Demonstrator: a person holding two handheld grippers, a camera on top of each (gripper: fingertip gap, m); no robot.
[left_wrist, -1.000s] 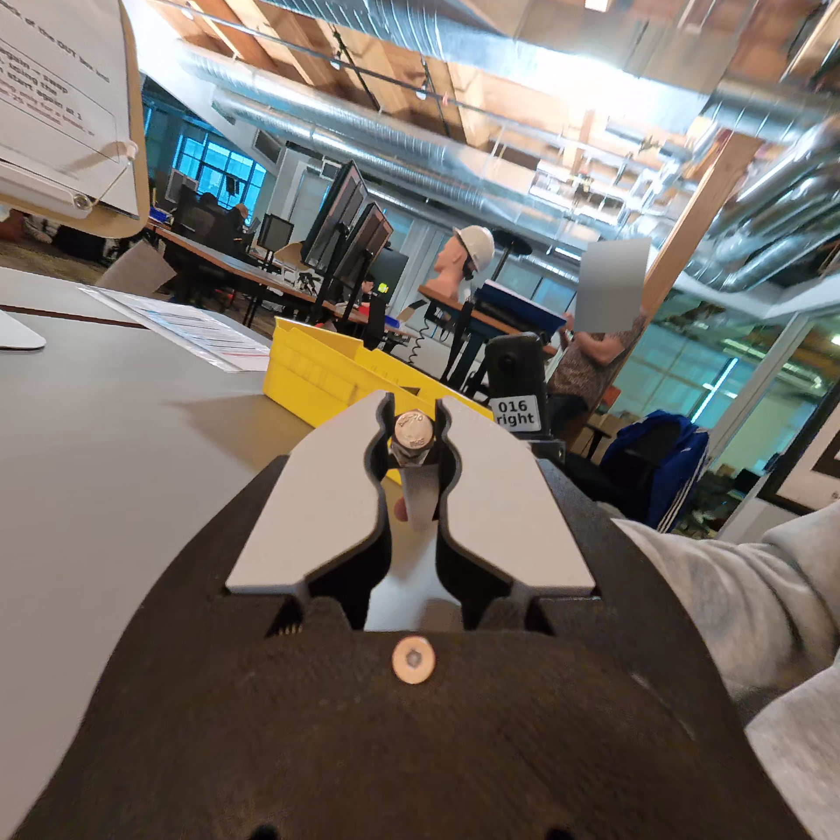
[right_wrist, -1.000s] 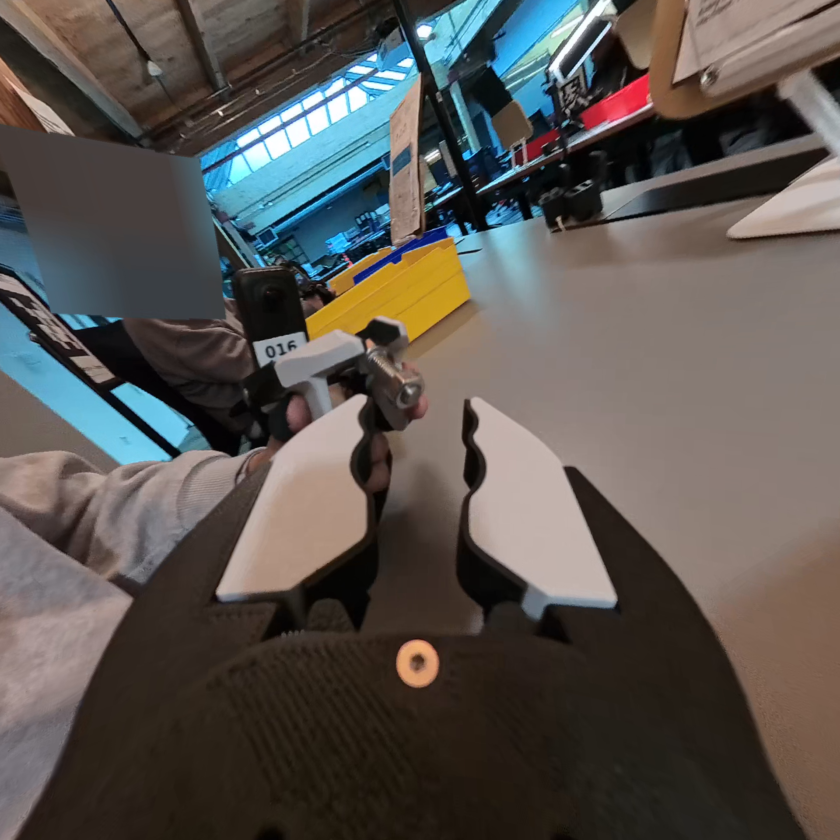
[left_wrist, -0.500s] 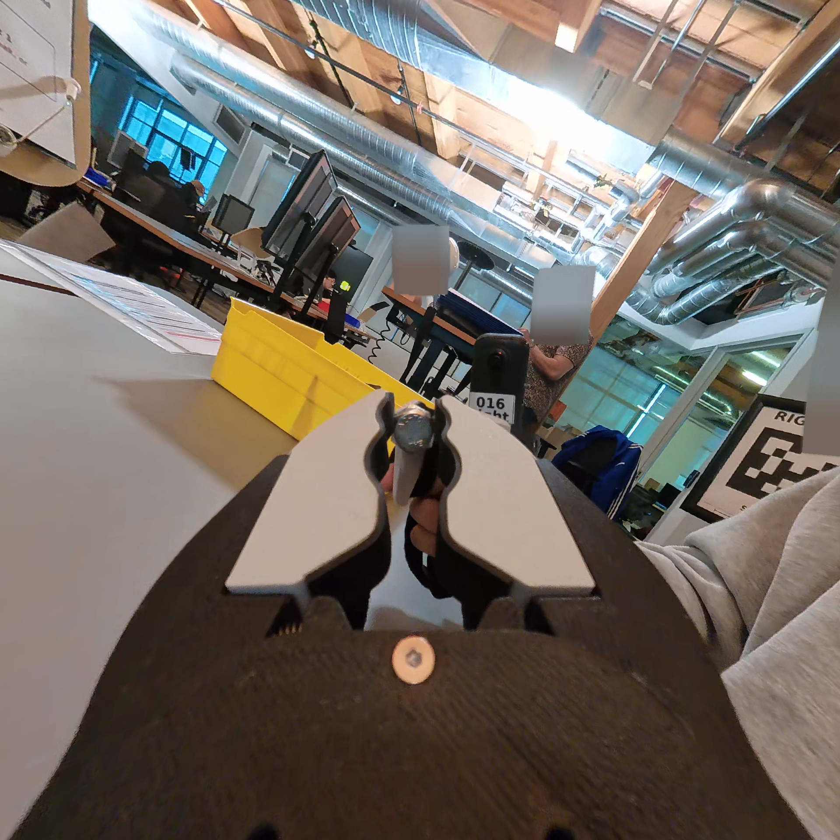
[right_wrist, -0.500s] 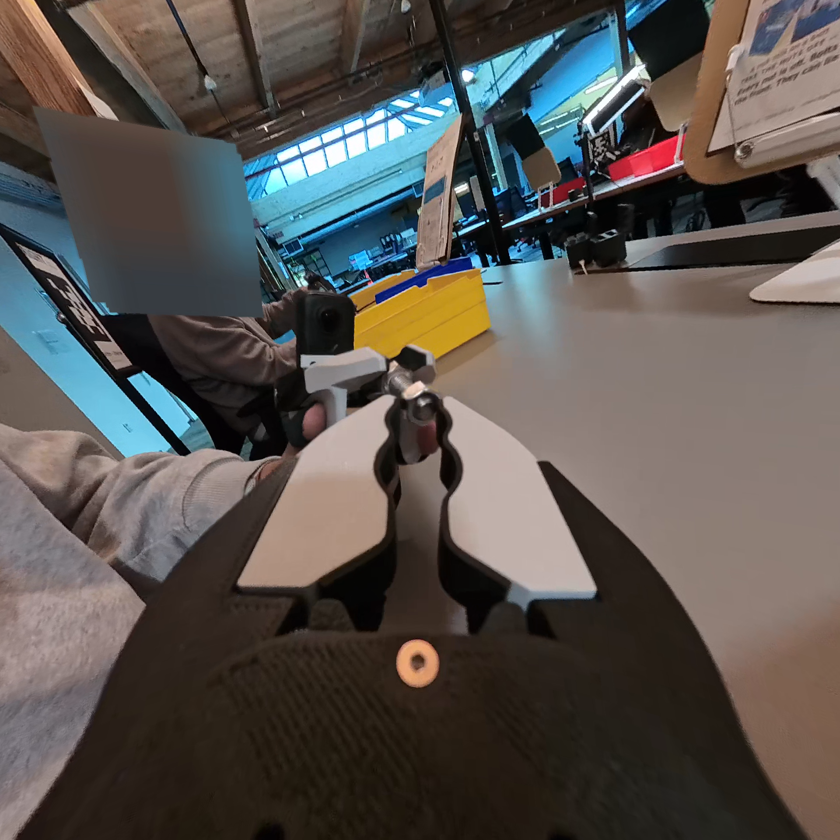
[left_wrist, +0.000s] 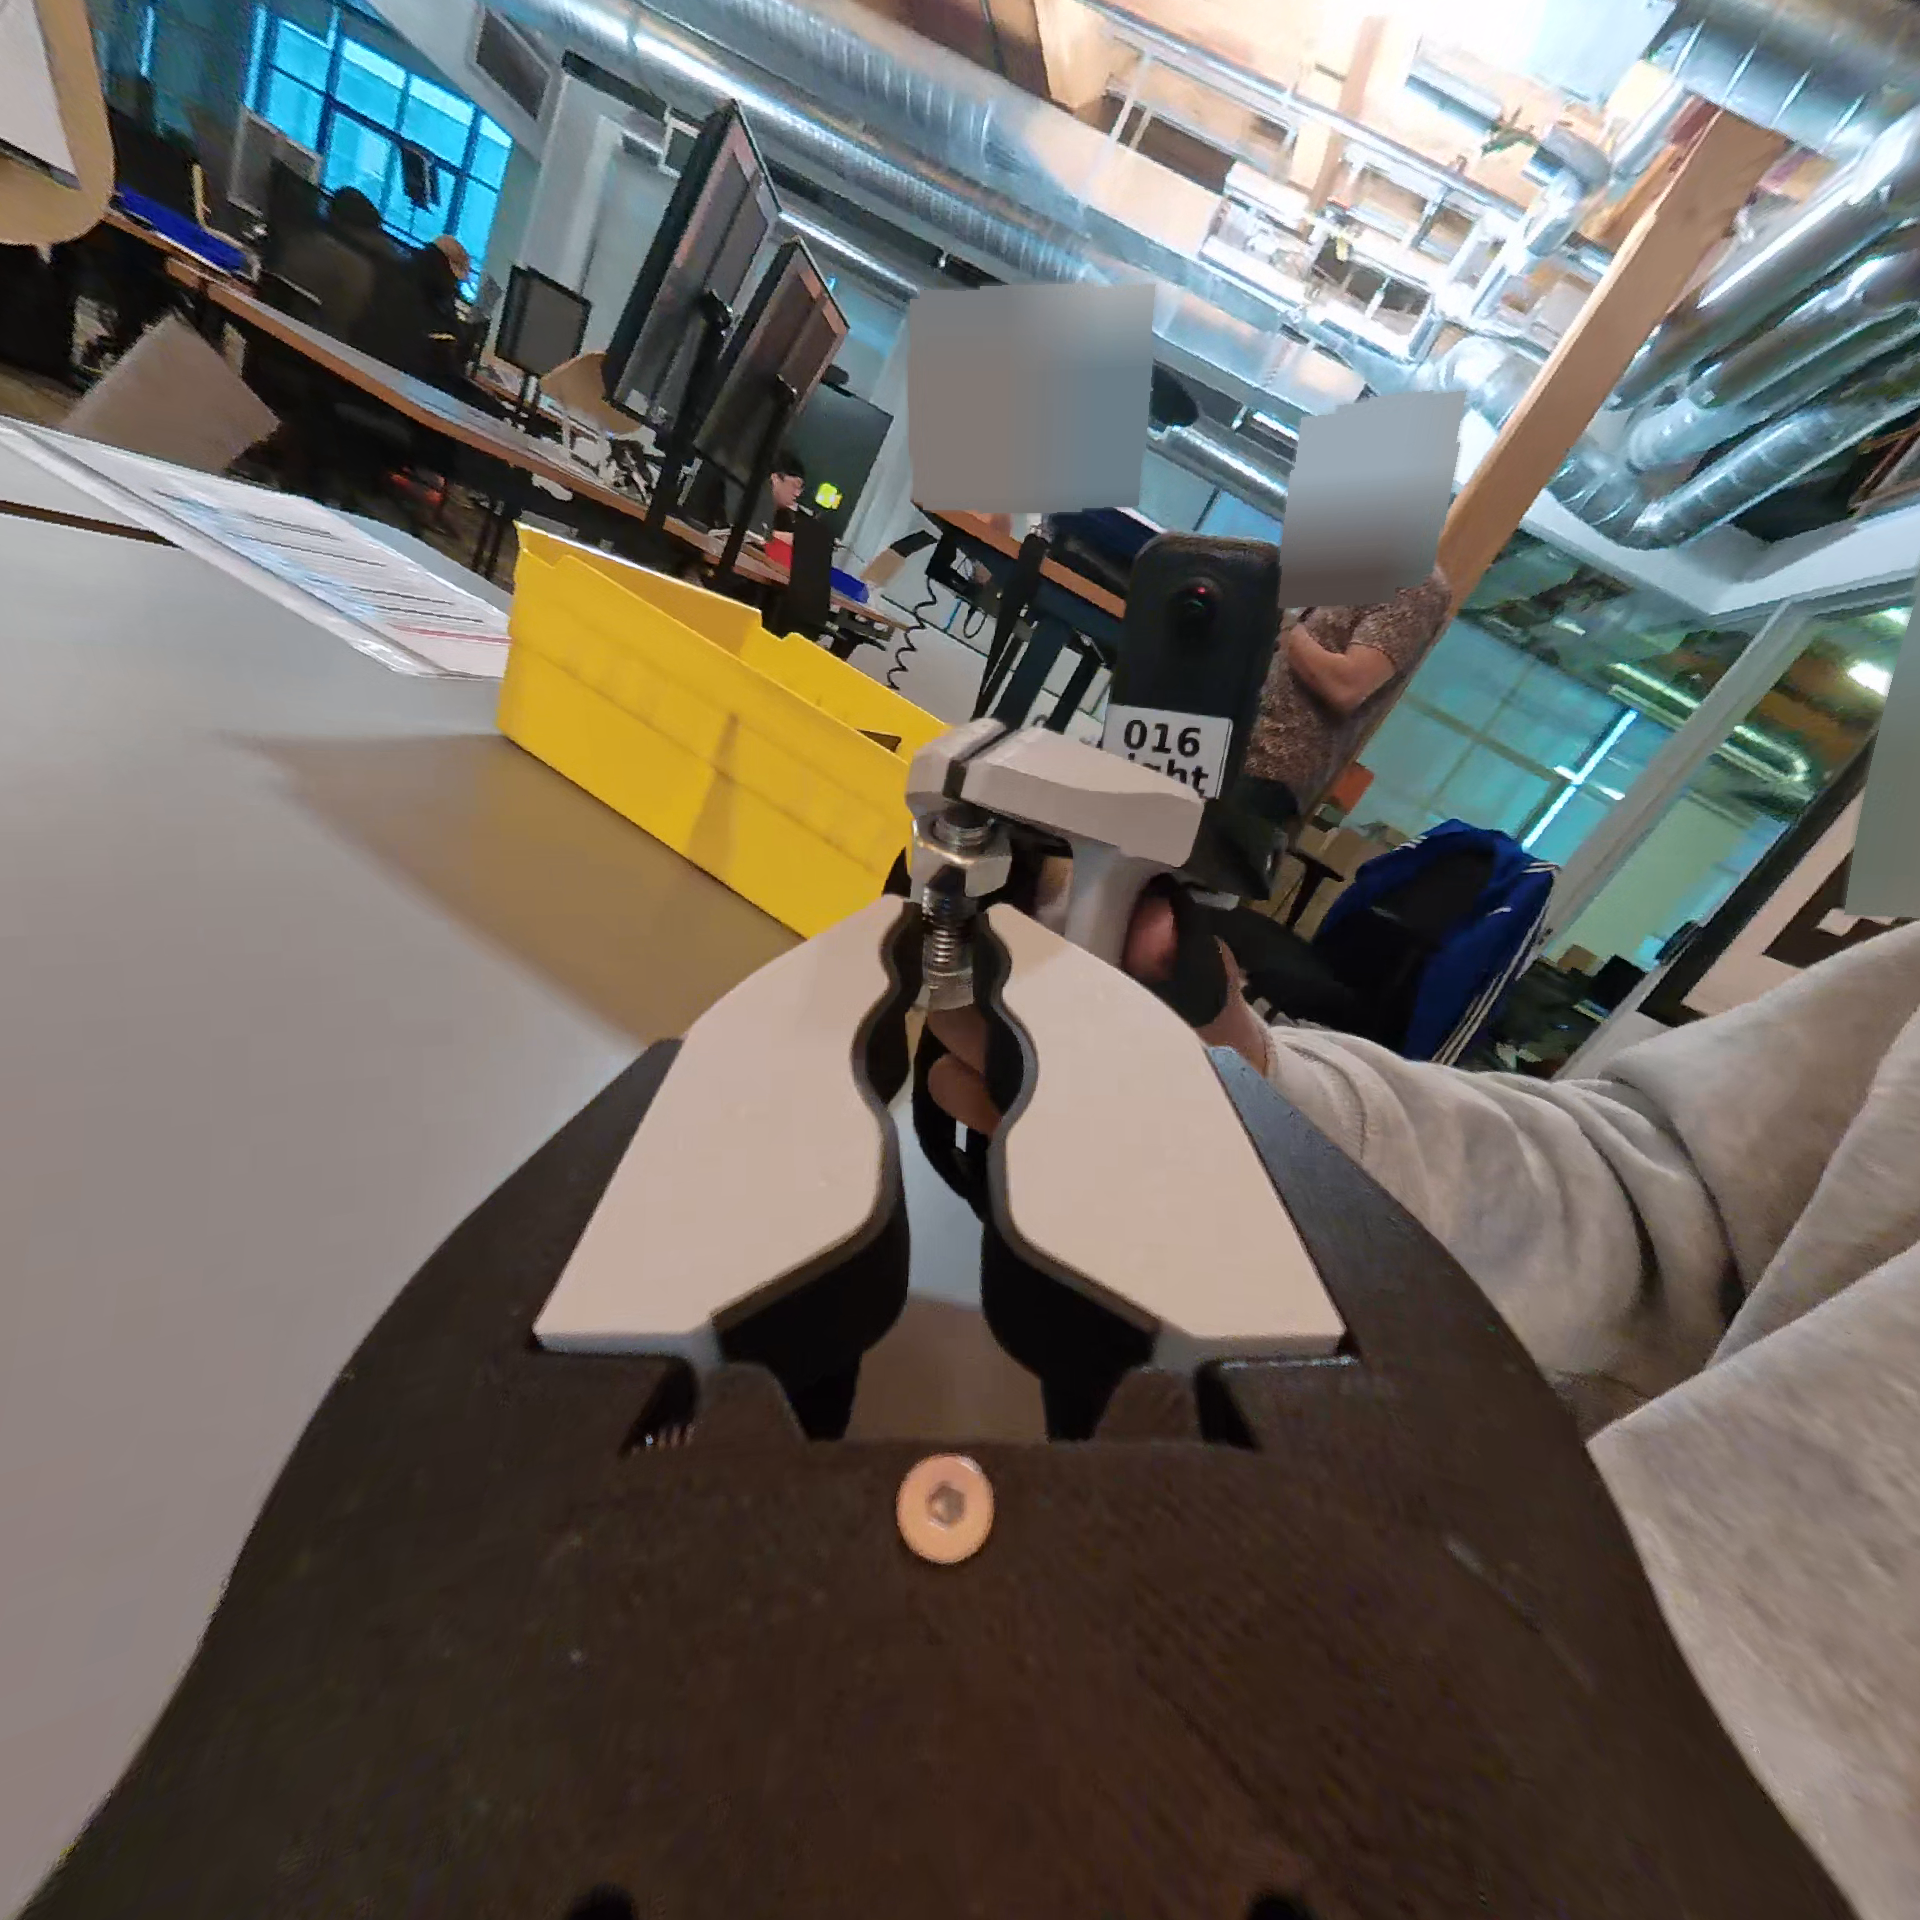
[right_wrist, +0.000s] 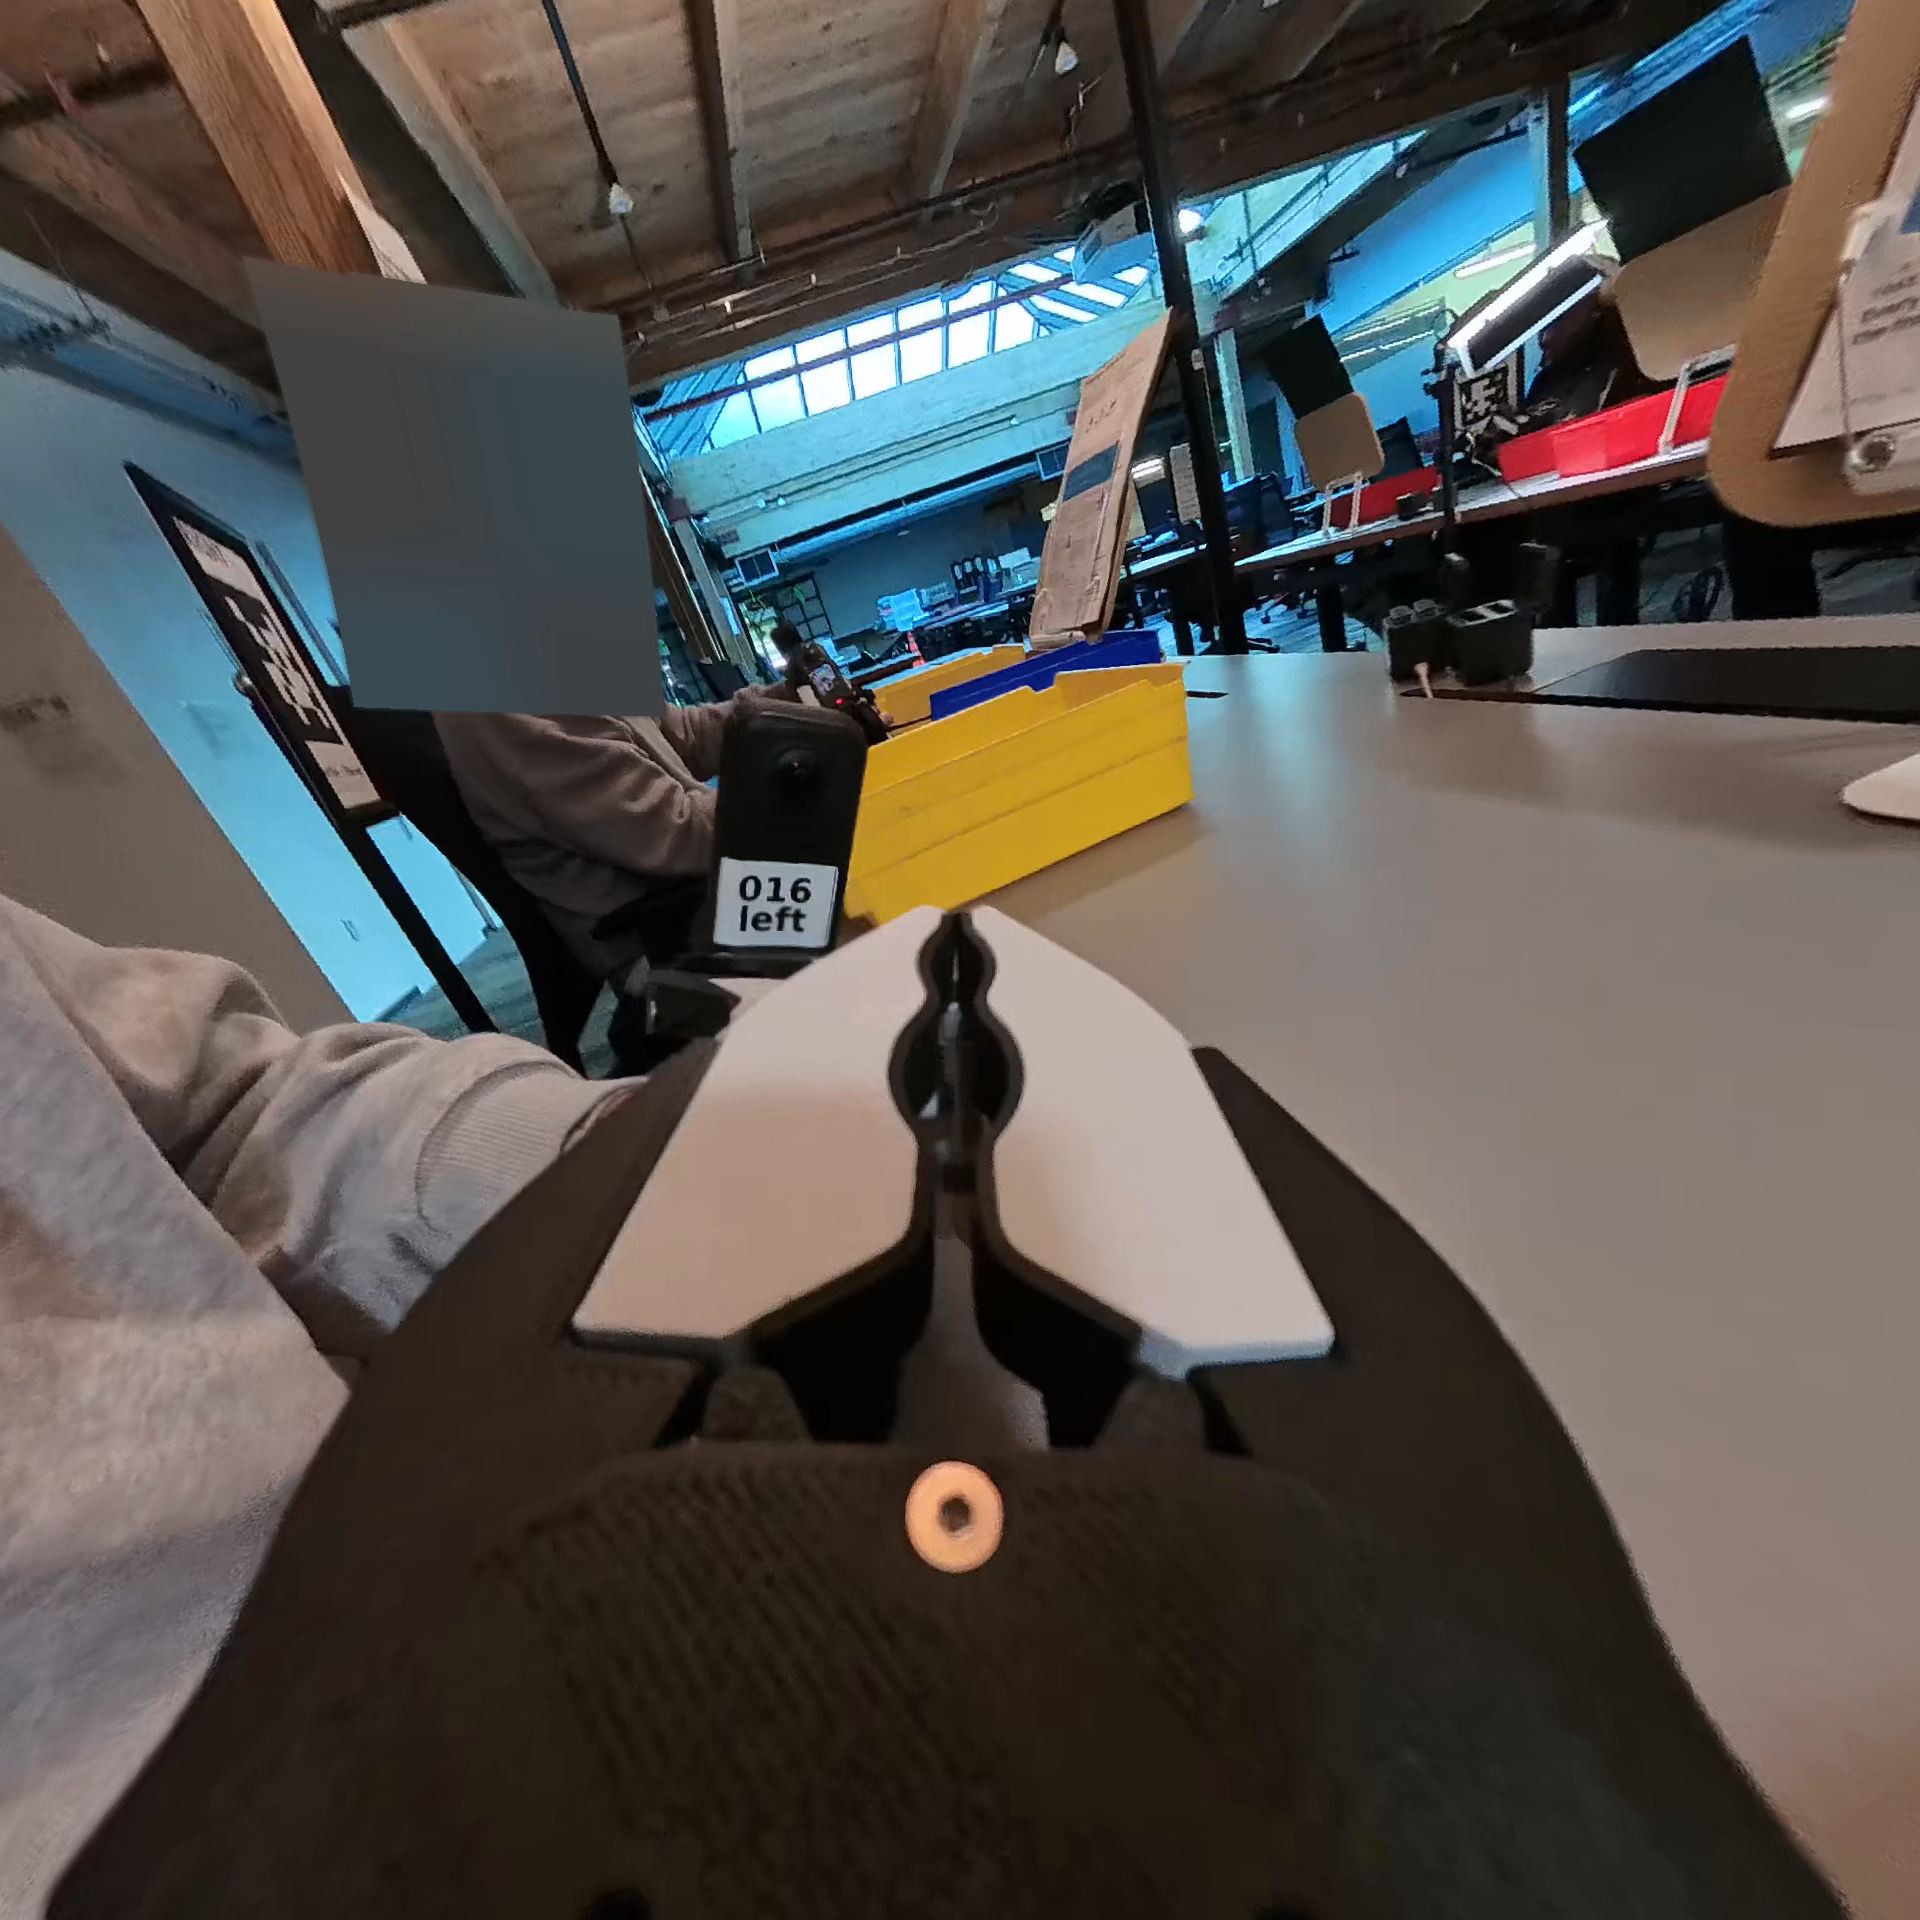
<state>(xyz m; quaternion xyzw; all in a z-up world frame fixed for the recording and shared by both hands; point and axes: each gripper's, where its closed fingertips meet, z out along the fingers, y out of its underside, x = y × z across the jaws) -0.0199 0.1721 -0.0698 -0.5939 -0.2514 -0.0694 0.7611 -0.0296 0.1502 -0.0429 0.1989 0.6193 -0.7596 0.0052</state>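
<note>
An open workshop with silver ceiling ducts (left_wrist: 831, 125) and rows of monitors (left_wrist: 727, 312) surrounds a grey table (left_wrist: 260, 935), with a yellow bin (left_wrist: 707, 717) standing at one edge. Above the table's near edge, the left gripper (left_wrist: 945, 925) pinches a bolt (left_wrist: 948, 940) by its lower shank, jaws nearly closed. The right gripper (right_wrist: 951, 930), jaws almost together, clamps the threaded end above a nut (left_wrist: 961, 857). Any twist out of line between the two could likely jam the threads or wrench the bolt free onto the table.

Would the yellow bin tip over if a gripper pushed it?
Probably not: the yellow bin sits low and wide on the grey table. It looks like thin plastic, so likely light, and would probably slide on that smooth top.
</note>
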